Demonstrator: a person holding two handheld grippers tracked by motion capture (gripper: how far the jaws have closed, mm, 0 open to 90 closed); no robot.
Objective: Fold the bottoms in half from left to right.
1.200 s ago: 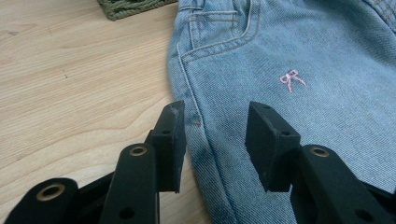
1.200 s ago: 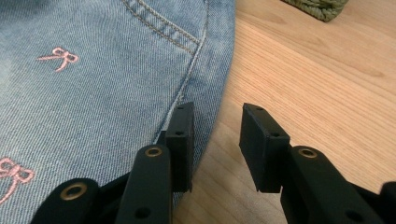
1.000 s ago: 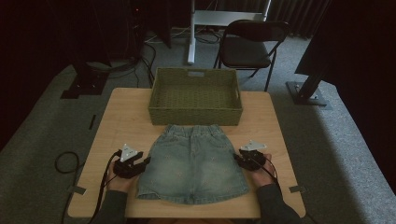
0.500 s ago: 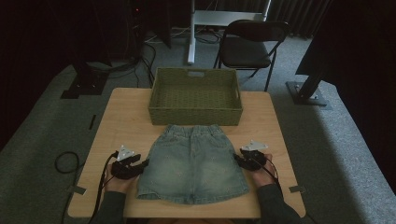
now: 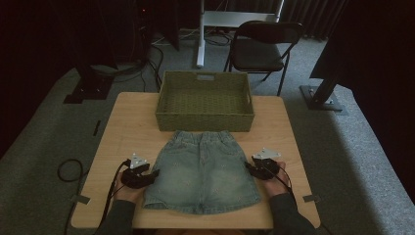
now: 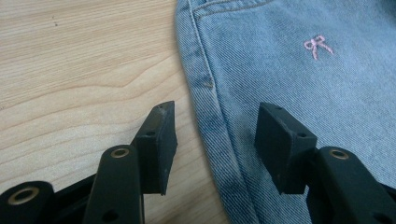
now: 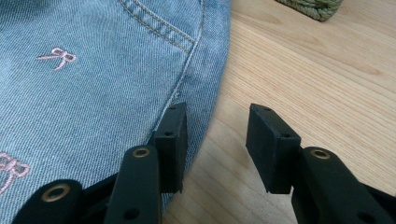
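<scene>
I keep both grippers half open, the left gripper [image 5: 155, 174] and right gripper [image 5: 247, 167] having just widened astride each side seam of the flat denim skirt [image 5: 201, 169], holding nothing, ready to pinch for folding.

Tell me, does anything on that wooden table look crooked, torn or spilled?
Nothing stands out. The pale blue denim skirt lies flat and square on the light wooden table, below the green woven basket, which sits upright and empty.

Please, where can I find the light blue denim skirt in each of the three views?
High view: the light blue denim skirt lies flat at the table's near middle.
Left gripper view: it covers the right half.
Right gripper view: it covers the left half.
Shared landmark: the small pink embroidered bows, seen in both gripper views.
</scene>
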